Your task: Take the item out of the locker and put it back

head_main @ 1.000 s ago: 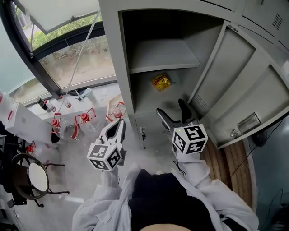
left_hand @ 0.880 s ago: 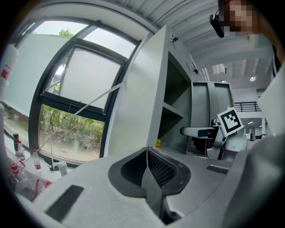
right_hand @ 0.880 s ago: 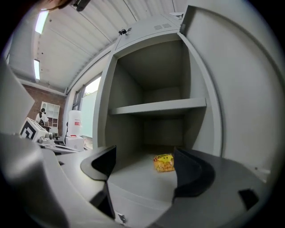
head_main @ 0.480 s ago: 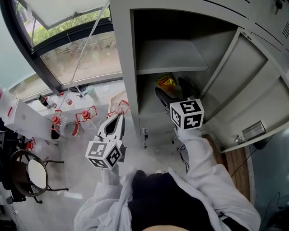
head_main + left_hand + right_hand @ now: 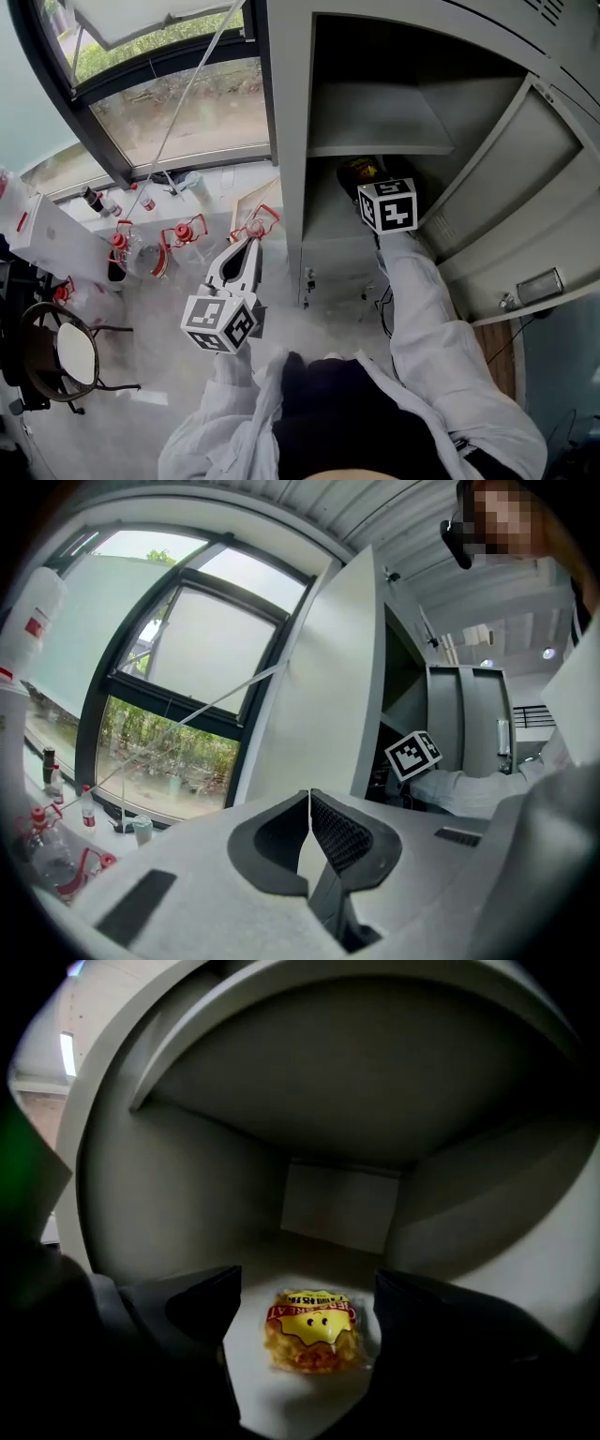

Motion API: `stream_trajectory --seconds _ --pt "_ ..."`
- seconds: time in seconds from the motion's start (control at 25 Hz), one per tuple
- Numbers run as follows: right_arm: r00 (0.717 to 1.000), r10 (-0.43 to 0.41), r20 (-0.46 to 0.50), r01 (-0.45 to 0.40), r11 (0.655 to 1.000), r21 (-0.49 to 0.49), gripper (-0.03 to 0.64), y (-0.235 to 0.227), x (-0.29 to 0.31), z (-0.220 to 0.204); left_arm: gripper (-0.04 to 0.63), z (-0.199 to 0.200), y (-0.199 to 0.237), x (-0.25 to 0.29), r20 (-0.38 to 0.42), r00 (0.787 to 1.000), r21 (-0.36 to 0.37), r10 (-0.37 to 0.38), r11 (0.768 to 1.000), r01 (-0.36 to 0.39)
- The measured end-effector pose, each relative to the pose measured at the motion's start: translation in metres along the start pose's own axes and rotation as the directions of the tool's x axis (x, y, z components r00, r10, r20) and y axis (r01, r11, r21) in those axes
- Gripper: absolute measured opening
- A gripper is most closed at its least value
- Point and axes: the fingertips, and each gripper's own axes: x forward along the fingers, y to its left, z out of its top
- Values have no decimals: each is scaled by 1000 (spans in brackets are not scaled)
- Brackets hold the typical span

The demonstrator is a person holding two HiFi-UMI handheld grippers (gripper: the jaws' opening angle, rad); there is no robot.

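1. The small yellow-and-red plastic snack packet (image 5: 314, 1333) lies flat in the grey metal locker (image 5: 169, 1194), untouched between my right gripper (image 5: 307, 1286) jaws, which have just been opening; my left gripper (image 5: 309, 803) is pressed together.
2. It seems light, soft and crinkly (probably slippery), so I would pinch gently across its middle.

White sleeves (image 5: 427, 328), black top (image 5: 347, 412); grey left tongs (image 5: 251, 244) carry a black-and-white marker cube (image 5: 220, 323)

Bright daylight comes through the window (image 5: 178, 112), the locker (image 5: 286, 141) interior lies dim, both gripper views warp at the edges
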Motion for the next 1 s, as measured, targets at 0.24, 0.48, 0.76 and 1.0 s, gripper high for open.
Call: stream_trajectory --seconds 0.24,0.48,0.76,1.0 --pt "995 23 -98 -20 999 25 439 -5 21 -18 14 -6 5 0 -13 1000 -12 4 1000 -4" --pt "974 51 -220 -46 999 26 453 -9 30 -35 13 -10 10 2 -18 1000 -32 8 999 -9" --pt "934 128 -333 -104 991 90 460 -4 38 -55 12 -17 3 8 -37 999 -39 -9 999 8" --pt "934 134 -331 -109 990 94 460 -4 39 -55 13 -20 6 9 -43 999 -43 -4 999 2"
